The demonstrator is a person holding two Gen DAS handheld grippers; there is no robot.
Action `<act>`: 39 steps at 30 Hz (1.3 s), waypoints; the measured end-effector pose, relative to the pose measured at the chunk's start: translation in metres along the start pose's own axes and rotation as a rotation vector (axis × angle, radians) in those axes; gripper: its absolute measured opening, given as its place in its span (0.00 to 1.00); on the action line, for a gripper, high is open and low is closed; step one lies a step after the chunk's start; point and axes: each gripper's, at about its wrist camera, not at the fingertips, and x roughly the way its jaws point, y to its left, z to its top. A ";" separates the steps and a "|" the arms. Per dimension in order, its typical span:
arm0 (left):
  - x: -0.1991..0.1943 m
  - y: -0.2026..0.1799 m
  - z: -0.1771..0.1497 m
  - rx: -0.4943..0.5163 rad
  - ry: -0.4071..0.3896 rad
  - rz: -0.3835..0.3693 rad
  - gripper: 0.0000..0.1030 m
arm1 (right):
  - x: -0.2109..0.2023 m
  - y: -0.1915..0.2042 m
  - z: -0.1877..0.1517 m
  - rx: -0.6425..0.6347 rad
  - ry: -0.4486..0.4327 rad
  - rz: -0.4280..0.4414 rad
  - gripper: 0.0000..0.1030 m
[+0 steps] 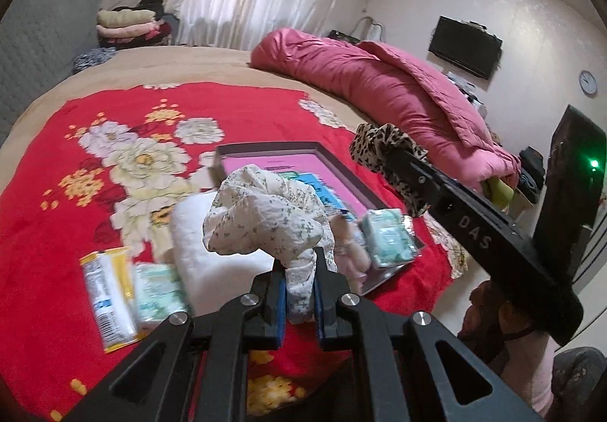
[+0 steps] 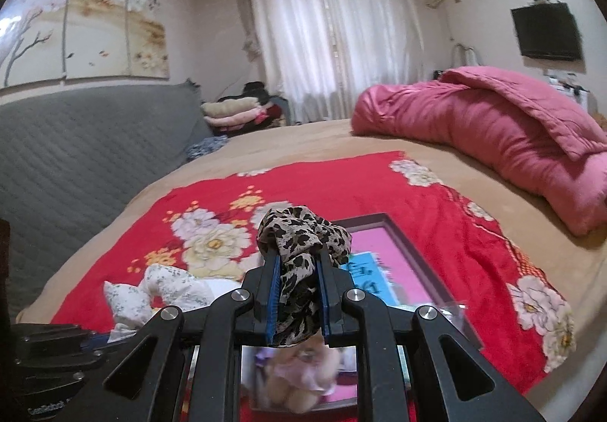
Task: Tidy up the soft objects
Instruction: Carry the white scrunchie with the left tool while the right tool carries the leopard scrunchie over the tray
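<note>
2 scarves (floral [image 1: 261,217]; leopard [image 2: 303,232]) aloft

Red blanket [image 2: 447,202] lies open beyond the tray [image 2: 413,251]; pink quilt [image 2: 493,126] blocks the right.

1. The raised letters "DAS" stand on the black arm of the right gripper [image 1: 408,171], seen from the left wrist.
2. Print on the yellow packet [image 1: 108,298] and the blue card [image 2: 366,272] in the box is too blurred to read.
</note>
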 end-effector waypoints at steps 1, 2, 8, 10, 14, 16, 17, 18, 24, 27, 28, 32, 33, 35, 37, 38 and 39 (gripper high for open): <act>0.002 -0.004 0.001 0.004 0.003 -0.011 0.11 | -0.001 -0.005 0.000 0.012 -0.002 -0.005 0.17; 0.005 -0.009 0.002 0.008 0.006 -0.021 0.11 | -0.001 -0.011 0.000 0.028 -0.003 -0.012 0.17; 0.023 -0.029 0.012 0.036 0.020 -0.069 0.11 | -0.001 -0.028 0.001 0.037 -0.011 -0.069 0.18; 0.032 -0.037 0.013 0.059 0.032 -0.077 0.11 | -0.001 -0.032 0.000 0.019 -0.017 -0.086 0.18; 0.052 -0.046 0.015 0.081 0.065 -0.080 0.11 | 0.003 -0.035 -0.003 0.001 -0.012 -0.122 0.18; 0.061 -0.048 0.017 0.087 0.081 -0.076 0.11 | 0.006 -0.037 -0.005 0.004 -0.005 -0.129 0.18; 0.066 -0.049 0.018 0.092 0.088 -0.072 0.11 | 0.007 -0.038 -0.006 0.001 -0.002 -0.138 0.18; 0.070 -0.049 0.018 0.093 0.097 -0.070 0.11 | 0.009 -0.040 -0.007 0.003 0.001 -0.142 0.18; 0.091 -0.046 0.016 0.080 0.134 -0.049 0.11 | 0.015 -0.051 -0.012 0.018 0.012 -0.173 0.18; 0.097 -0.045 0.012 0.093 0.144 -0.032 0.11 | 0.021 -0.053 -0.015 0.019 0.030 -0.172 0.18; 0.098 -0.044 0.011 0.093 0.149 -0.031 0.11 | 0.023 -0.053 -0.017 0.014 0.039 -0.171 0.18; 0.102 -0.042 0.009 0.089 0.157 -0.030 0.11 | 0.038 -0.049 -0.024 -0.010 0.097 -0.158 0.19; 0.103 -0.042 0.008 0.090 0.158 -0.028 0.11 | 0.040 -0.048 -0.026 -0.014 0.106 -0.157 0.19; 0.103 -0.042 0.007 0.091 0.160 -0.027 0.11 | 0.048 -0.047 -0.029 -0.019 0.136 -0.156 0.19; 0.103 -0.041 0.007 0.091 0.159 -0.028 0.11 | 0.052 -0.048 -0.032 -0.017 0.152 -0.154 0.19; 0.104 -0.041 0.007 0.090 0.161 -0.028 0.11 | 0.055 -0.048 -0.034 -0.016 0.165 -0.150 0.19; 0.104 -0.041 0.007 0.088 0.161 -0.029 0.11 | 0.057 -0.048 -0.035 -0.012 0.173 -0.145 0.19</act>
